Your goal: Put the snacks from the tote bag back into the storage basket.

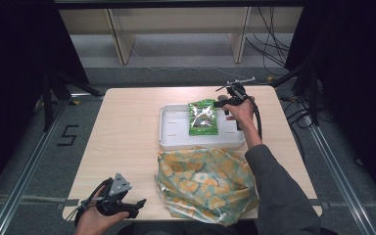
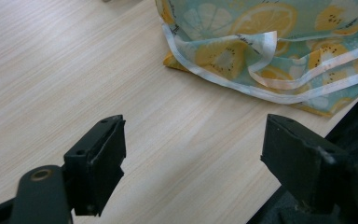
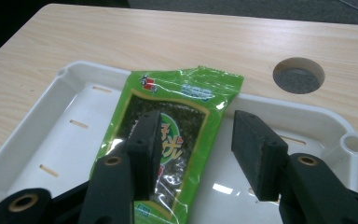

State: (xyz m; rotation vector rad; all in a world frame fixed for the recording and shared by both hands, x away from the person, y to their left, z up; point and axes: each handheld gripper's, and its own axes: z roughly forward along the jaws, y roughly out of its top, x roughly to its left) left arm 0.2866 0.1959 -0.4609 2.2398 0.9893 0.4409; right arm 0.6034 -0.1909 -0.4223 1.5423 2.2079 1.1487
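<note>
On the bench (image 1: 127,132) there is one white tray (image 1: 174,128), one green seaweed packet (image 1: 202,117) and one fruit-print cloth bag (image 1: 203,183); two hand-held grippers work above it. The packet lies flat inside the tray, towards its right half. The right hand-held gripper (image 3: 196,147) hangs over the packet with its jaws apart and nothing pinched; the right gripper view also reveals a round hole (image 3: 299,74) in the bench beyond the tray. The left hand-held gripper (image 2: 193,149) sits near the front left edge, jaws wide apart over bare wood, and its own view shows the bag's white-trimmed hem (image 2: 223,79) up close.
</note>
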